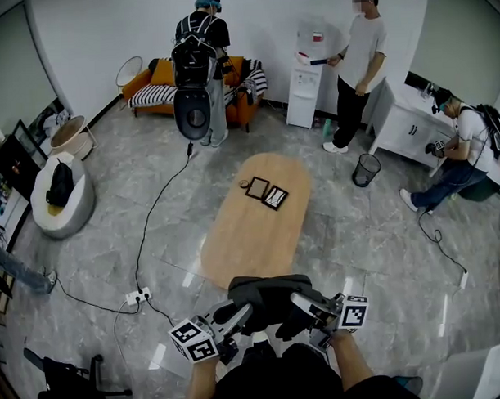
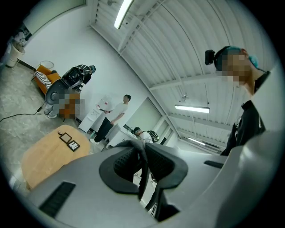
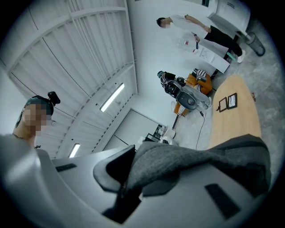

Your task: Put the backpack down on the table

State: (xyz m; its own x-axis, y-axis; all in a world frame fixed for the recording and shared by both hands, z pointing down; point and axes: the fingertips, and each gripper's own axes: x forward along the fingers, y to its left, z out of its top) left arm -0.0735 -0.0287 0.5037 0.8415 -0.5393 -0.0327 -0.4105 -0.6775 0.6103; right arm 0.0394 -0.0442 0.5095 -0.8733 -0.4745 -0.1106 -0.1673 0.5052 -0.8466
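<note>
Head cam looks steeply down; left gripper (image 1: 238, 316) & right gripper (image 1: 303, 306) cams face fwd, close-up; all share table (image 1: 251, 235).

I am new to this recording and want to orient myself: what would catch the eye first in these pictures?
A dark grey backpack hangs between the left gripper and the right gripper, both clamped on it, at the near end of a long wooden table. Two small picture frames lie toward its far end.

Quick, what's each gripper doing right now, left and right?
Left gripper: jaws closed on a thin dark part of the backpack.
Right gripper: jaws closed on the backpack's grey fabric.
</note>
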